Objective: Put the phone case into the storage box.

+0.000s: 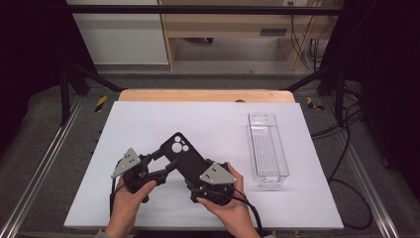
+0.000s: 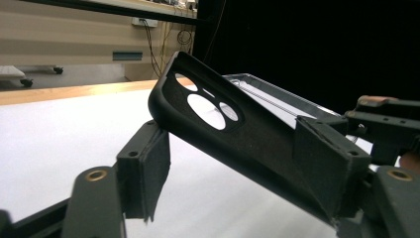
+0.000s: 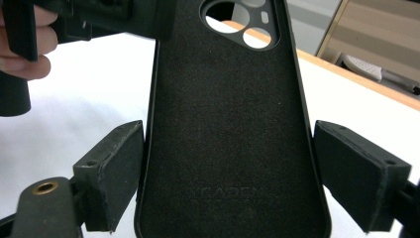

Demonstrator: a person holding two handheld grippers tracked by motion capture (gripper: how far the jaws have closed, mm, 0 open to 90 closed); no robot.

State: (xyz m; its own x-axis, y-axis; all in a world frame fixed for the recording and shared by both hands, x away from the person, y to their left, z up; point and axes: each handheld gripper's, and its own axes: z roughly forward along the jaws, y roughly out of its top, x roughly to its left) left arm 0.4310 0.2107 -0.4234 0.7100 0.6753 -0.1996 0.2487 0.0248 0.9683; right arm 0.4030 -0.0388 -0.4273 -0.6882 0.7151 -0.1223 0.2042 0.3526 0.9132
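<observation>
Surface: white table top [image 1: 148, 129] with a wooden edge at the far side; dark floor and black frame bars stood around it.
Grippers: two, one in each hand of the person.
Right gripper [image 3: 228, 173]: its two jaws stood on both sides of the lower part of the phone case; the left pad [image 3: 116, 173] touched the case edge, the right pad was just beside the other edge with a thin gap, so whether it really gripped I cannot tell.
Left gripper [image 2: 237, 168]: its jaws stood apart, around the camera end of the same case; the case rested against one pad [image 2: 329, 163], and the other pad was near its corner. A firm grip could not be confirmed.
Phone case [image 1: 184, 157]: one, black, with three round camera holes, held tilted above the table between the two grippers, inner side facing the right gripper's camera.
Hands: two; left hand [image 1: 130, 196] and right hand [image 1: 229, 203] came from the near edge.
Clear tray [image 1: 267, 148]: one, long, transparent, lying on the table to the right, apart from the case.
</observation>
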